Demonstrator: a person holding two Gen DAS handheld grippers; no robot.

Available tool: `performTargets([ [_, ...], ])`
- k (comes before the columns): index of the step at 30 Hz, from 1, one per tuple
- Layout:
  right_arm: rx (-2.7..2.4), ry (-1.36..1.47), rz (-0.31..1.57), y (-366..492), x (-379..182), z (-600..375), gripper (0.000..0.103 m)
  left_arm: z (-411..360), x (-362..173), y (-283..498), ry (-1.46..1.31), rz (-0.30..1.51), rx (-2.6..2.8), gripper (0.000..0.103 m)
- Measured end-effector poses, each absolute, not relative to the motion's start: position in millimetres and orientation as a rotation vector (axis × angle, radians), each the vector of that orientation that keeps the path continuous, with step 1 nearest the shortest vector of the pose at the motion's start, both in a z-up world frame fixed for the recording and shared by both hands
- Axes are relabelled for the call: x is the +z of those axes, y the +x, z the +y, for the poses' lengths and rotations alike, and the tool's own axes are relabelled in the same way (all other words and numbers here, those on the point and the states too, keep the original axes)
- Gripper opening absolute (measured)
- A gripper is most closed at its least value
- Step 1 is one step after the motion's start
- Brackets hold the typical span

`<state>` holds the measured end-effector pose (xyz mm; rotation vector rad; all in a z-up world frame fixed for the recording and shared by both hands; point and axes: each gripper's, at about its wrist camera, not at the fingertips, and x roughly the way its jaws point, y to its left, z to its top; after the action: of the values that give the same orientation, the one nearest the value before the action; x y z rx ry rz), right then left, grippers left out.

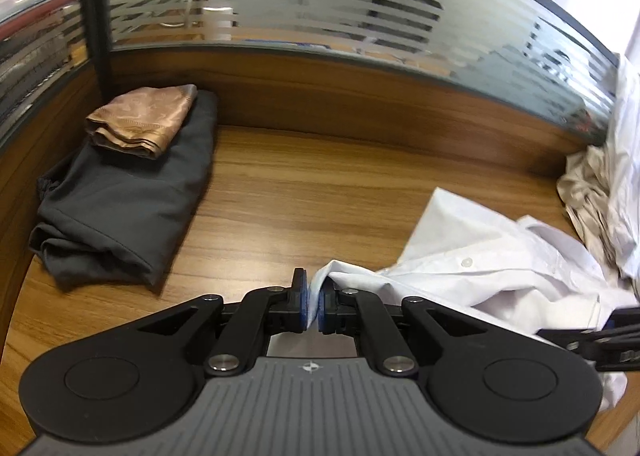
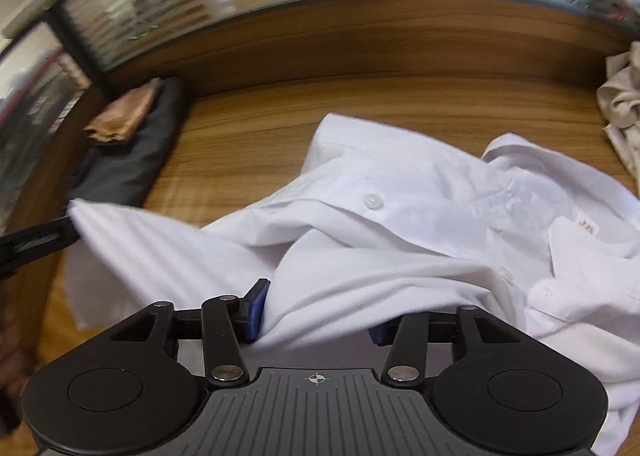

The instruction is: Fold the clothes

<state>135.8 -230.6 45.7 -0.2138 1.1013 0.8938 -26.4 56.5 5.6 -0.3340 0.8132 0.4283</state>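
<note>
1. Laying-out step of the fold, by the look of it: crumpled white cotton button-up shirt spread loosely across the wooden surface, not yet flat, no clean fold visible.
2. Left tool nearly closed, blue pads pinching a corner of the shirt's white fabric; seen also in the right wrist view, at the left edge, with the cloth pulled out to a point there.
3. Right tool standing open, jaws well apart, a ridge of shirt fabric lying between them; left pad touching the cloth, right pad mostly hidden beneath it, no squeeze on the fabric.
4. Next move, as a judgement: close the right tool on a matching edge or hem, then draw both corners apart to flatten the body before folding; care needed not to bunch the placket and collar, and not to drag the shirt off the near edge.
5. No containers in view. Already stacked at the far left of the surface: folded dark grey garment with a folded bronze satin cloth resting on top.
6. Unfolded beige and white clothes heaped at the far right, near the shirt.
</note>
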Motion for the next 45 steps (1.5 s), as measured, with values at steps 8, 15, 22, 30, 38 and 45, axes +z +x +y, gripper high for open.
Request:
performTargets([
  [8, 0.863, -0.248, 1.031, 143.9, 68.6, -286.6, 0.06, 47.4, 19.6, -40.2, -0.286, 0.836, 0.252, 0.051],
  [15, 0.646, -0.2, 1.001, 166.3, 67.0, -333.7, 0.065, 18.2, 35.0, -35.4, -0.275, 0.818, 0.116, 0.069],
  [22, 0.525, -0.145, 1.051, 183.3, 41.4, -322.5, 0.08, -21.4, 47.9, -9.0, -0.25, 0.767, 0.059, 0.081],
  [30, 0.485, -0.266, 1.093, 178.3, 8.1, -274.6, 0.081, -52.4, 59.4, 42.8, -0.262, 0.765, 0.068, 0.084],
  [38, 0.495, -0.352, 1.126, 173.2, -0.9, -254.3, 0.084, -88.6, 64.6, 121.3, -0.209, 0.806, 0.118, 0.085],
  [45, 0.512, -0.393, 1.142, 169.8, -6.7, -246.3, 0.09, -114.8, 68.0, 167.1, -0.079, 0.804, 0.154, 0.092],
])
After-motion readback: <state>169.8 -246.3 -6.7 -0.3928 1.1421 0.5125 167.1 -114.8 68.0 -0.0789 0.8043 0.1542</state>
